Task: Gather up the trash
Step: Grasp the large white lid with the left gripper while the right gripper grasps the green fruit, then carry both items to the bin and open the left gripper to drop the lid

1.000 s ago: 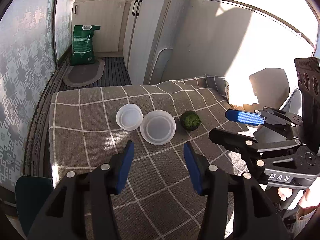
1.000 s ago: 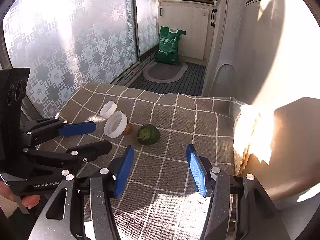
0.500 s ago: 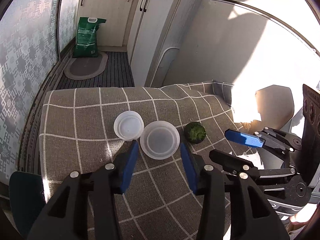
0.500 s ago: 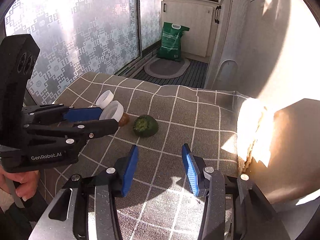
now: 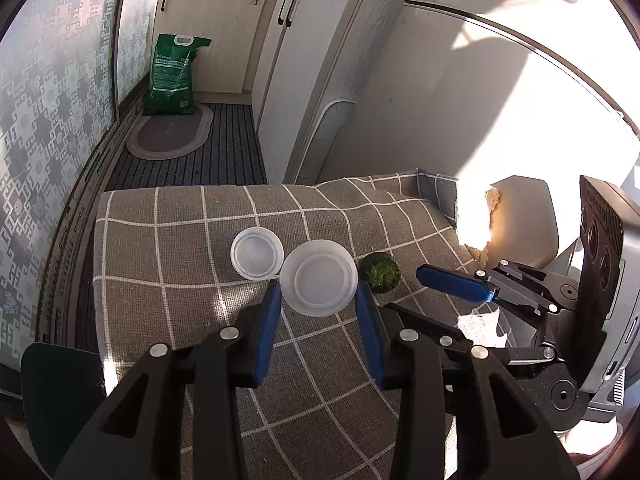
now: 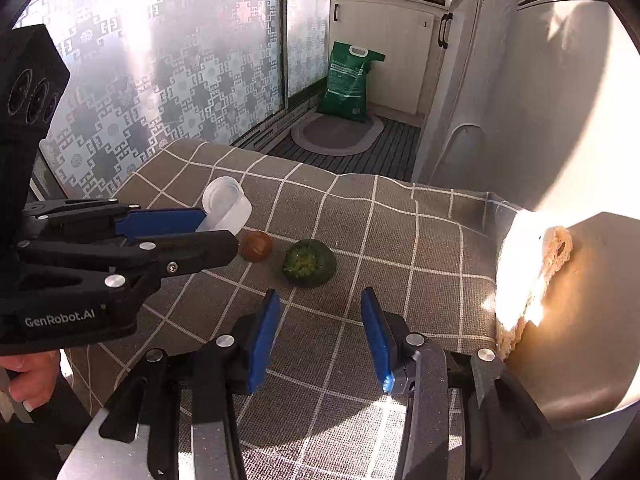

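- The left gripper (image 5: 318, 300) points down at the cloth-covered worktop (image 5: 168, 256), its blue pads lined up on either side of the cup (image 5: 319, 277). I take that as aim for a pick. Its jaws have just been closing, yet they are part open, and nothing is pressed between them.
- The cup lies on its side at the centre of the left view, its mouth toward the camera. The lid (image 5: 257, 253) lies flat just left of it, the two rims touching or nearly so.
- The right gripper (image 6: 320, 312) hangs low in the right view, aimed at the green fruit half (image 6: 309, 258) just above its tips. Its jaws have also just been closing; they stand part open and hold nothing.
- The fruit half sits cut face toward the right camera, just right of the brown nut-like piece (image 6: 256, 245). That piece lies beside the cup and is hidden from the left view.
- A crumpled white scrap (image 5: 482, 326) shows at the right of the left view, under the right gripper. What it is I cannot tell.
- The loose bits sit close together mid-worktop, so each gripper can likely take the one nearest it.
- Count: two grippers, one cup, one lid, one fruit half, one brown piece, one white scrap.
- A green bag (image 6: 350, 82) stands on the floor at upper centre of the right view, well apart from the worktop; one seen.
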Available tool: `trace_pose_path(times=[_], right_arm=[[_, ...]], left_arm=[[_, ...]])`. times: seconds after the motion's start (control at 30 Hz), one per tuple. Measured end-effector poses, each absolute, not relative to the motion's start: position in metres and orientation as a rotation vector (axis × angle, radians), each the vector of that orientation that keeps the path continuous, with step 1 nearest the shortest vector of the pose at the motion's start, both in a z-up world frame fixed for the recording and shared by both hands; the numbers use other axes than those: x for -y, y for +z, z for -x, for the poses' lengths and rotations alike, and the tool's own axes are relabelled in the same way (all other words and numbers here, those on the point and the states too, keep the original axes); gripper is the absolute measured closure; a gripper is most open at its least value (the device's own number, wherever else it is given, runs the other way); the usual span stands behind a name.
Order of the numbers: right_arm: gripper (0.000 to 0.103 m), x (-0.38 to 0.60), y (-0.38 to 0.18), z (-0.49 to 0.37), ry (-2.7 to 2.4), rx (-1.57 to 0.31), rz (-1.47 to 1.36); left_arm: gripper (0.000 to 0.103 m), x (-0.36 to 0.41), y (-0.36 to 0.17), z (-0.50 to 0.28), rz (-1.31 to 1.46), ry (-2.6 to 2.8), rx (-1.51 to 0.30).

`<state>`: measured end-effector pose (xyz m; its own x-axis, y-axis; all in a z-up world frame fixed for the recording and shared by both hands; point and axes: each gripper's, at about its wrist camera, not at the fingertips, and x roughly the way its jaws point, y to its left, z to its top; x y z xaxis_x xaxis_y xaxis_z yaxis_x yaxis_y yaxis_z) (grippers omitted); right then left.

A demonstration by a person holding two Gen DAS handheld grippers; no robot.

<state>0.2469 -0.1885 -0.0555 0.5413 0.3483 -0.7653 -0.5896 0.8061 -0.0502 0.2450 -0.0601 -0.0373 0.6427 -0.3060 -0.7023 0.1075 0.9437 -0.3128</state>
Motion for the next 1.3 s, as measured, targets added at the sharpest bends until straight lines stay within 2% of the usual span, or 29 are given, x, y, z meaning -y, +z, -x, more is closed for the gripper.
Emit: trace_pose_path(times=[0.2,0.4,0.6,1.3], right_arm=[[0.067,0.176,-0.057,-0.251,0.543,-0.824,0.331],[0.068,0.164,-0.060,-0.257,0.498,-0.833,0.355],[0.076,0.156,-0.060,-0.260,0.440,-0.832,0.366],[0.076,0.095,-0.024,-0.224,0.573,-0.800,0.316]], left_arm=[[0.063,0.053,-0.027,-0.232,0.257,-0.261,-0.830],[0.063,0.037,-0.014,-0.220,0.260,-0.256,-0.798],[0.063,0.017,0.001,-0.204,0.274,-0.246,-0.764],[0.063,-0.057,0.032,-0.160,0.300,-0.152,-0.678]])
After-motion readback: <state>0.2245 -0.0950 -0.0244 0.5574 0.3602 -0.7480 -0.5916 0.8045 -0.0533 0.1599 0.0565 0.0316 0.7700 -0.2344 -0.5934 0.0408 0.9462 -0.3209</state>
